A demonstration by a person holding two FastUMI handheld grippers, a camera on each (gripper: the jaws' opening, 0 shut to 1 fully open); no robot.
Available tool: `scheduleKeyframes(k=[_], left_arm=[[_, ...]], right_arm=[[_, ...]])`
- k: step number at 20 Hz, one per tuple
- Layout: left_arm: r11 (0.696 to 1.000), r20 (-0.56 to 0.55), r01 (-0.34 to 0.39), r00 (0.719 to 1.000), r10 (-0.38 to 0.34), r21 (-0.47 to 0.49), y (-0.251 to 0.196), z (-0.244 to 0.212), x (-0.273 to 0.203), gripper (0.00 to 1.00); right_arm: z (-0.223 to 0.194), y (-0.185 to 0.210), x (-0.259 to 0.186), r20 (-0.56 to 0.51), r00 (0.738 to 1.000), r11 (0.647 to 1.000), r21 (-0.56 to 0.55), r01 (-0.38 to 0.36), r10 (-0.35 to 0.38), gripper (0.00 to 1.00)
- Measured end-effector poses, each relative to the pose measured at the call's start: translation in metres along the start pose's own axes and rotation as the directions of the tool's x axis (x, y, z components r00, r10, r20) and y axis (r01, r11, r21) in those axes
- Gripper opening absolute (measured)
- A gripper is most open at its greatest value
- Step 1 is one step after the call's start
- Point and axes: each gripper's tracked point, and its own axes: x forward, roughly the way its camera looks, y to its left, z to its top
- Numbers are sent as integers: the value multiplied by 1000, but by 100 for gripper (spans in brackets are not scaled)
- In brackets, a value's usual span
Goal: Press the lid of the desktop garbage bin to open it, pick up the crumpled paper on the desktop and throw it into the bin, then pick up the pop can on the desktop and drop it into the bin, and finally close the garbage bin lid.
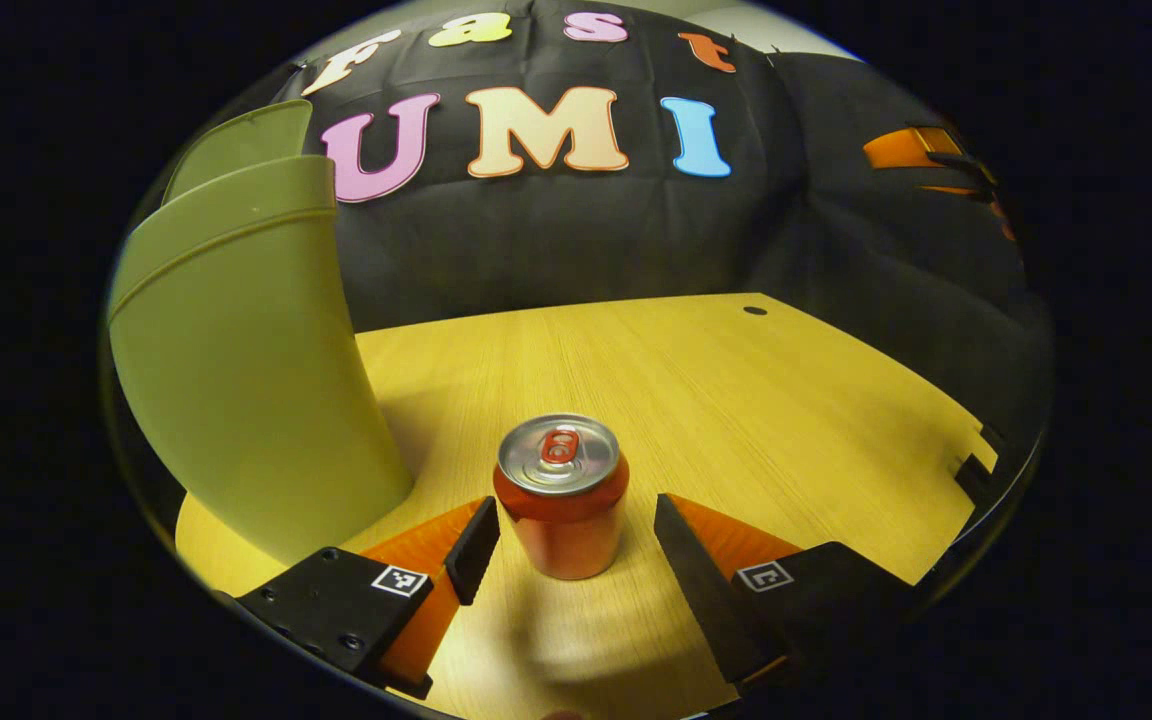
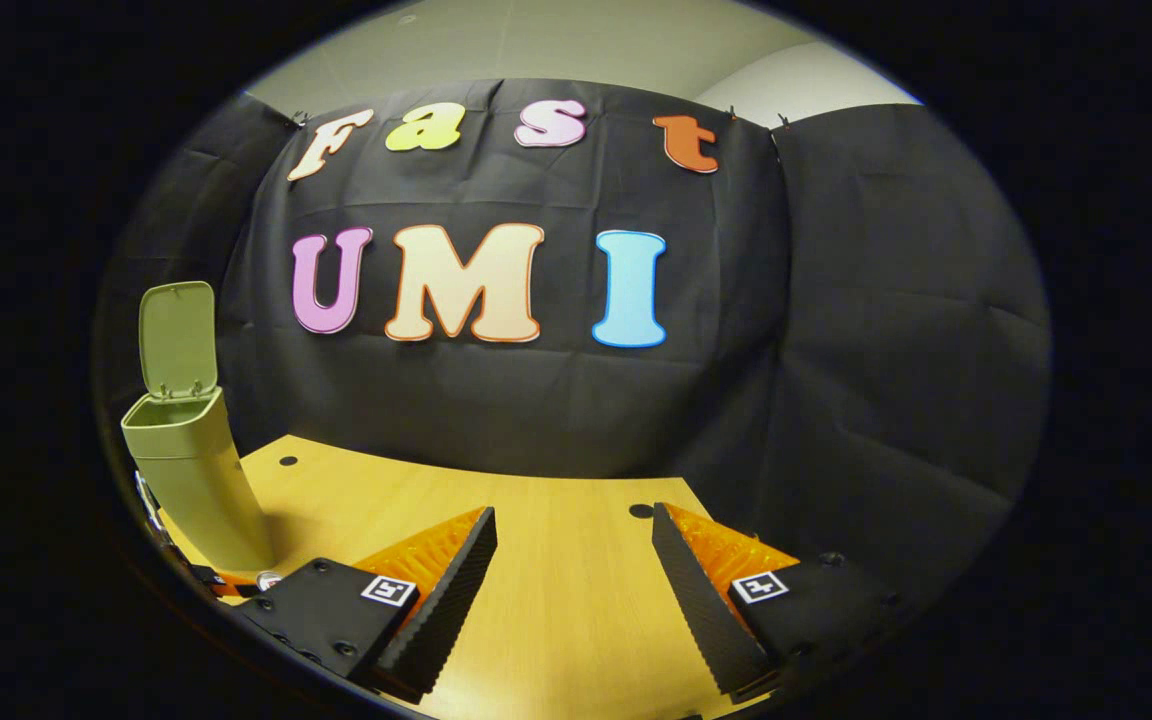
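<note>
The wooden table (image 1: 736, 400) spreads ahead of both grippers. The green garbage bin (image 1: 246, 380) stands left of the left gripper's jaws, its lid (image 2: 176, 340) tipped up and open. The left gripper (image 1: 576, 545) has its jaws wide, with the upright pop can (image 1: 562, 500) between them, touching neither. The right gripper (image 2: 573, 570) hangs with jaws wide over bare table.

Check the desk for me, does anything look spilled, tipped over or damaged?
Nothing stands out. The pop can stands upright between the open left gripper fingers, untouched, and the bin stands upright with its lid raised.
</note>
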Motion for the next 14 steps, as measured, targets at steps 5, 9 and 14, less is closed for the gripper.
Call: scheduleKeyframes(k=[5, 9, 14], left_arm=[[1000, -50, 5, 999, -4, 23, 0, -16, 23, 96], [1000, -20, -11, 1000, 11, 6, 6, 8, 18, 79], [998, 111, -37, 993, 31, 46, 23, 90, 8, 78]], right_arm=[[-8, -13, -14, -20, 1000, 998, -60, 23, -24, 98], [-15, -3, -20, -22, 1000, 998, -56, 4, -6, 98], [-35, 25, -23, -38, 998, 997, -44, -61, 59, 98]])
